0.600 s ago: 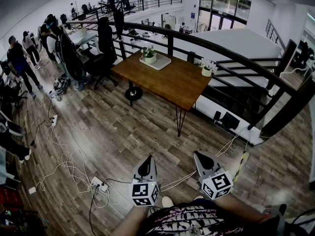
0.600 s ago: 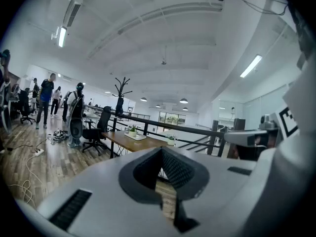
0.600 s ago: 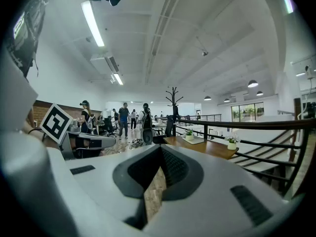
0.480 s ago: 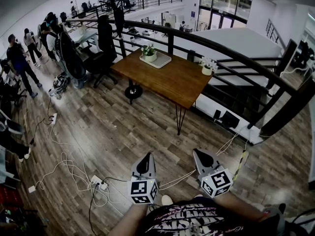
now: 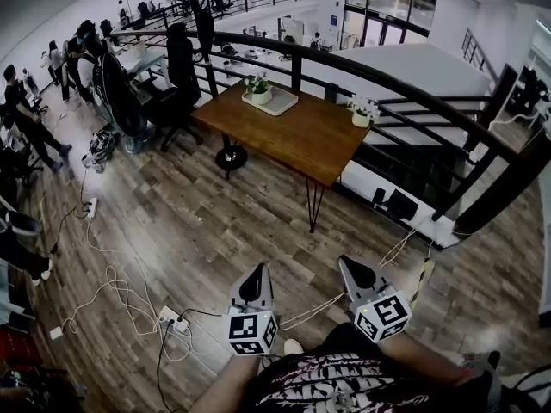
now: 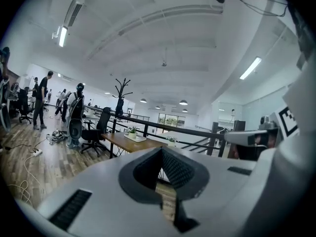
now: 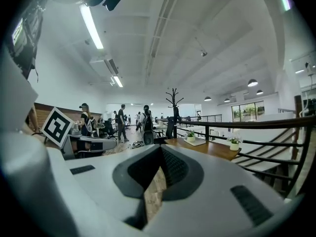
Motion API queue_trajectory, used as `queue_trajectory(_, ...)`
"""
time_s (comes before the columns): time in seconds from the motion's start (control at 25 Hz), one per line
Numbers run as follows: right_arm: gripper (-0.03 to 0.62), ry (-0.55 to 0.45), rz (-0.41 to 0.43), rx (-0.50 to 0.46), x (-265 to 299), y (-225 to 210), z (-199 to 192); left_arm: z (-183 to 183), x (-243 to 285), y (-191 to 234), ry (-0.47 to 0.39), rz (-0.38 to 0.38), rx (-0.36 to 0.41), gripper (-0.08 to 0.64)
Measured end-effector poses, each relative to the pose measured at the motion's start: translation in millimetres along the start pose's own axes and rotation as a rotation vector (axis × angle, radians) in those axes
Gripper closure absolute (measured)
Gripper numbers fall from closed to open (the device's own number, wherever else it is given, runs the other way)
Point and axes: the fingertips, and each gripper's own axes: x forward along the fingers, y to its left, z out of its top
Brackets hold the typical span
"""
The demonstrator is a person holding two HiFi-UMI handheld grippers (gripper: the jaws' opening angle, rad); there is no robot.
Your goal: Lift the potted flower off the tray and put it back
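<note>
Left gripper and right gripper are closed and empty, well short of the table, as I haven't approached; the potted flower sits on its tray at the table's far end.

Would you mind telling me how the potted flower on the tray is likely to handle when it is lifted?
The potted flower has a squat white pot, so it probably stands steady and feels rigid. Its blooms rise above the rim, so they would likely sway or bruise if touched.
</note>
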Motion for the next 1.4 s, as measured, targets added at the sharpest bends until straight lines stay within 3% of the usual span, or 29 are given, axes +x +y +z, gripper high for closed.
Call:
queue_trajectory(0.36, 0.6, 0.014, -0.039, 0.005, 10, -21, -7, -9, 28, 10, 0.02, -0.007, -0.02, 0.552)
queue_trajectory(0.6, 0.6, 0.004, -0.039, 0.032, 50, -45, -7, -5, 58, 40, 0.033, 0.033, -0.012, 0.552)
queue_trajectory(0.8, 0.6, -0.002, -0.037, 0.035, 99, -76, -6, 6, 102, 65, 0.03, 0.046, 0.012, 0.552)
queue_trajectory(1.4, 0.6, 0.069, 0.09, 0.098, 277, -190, -6, 34, 265, 141, 0.092, 0.188, -0.035, 0.552)
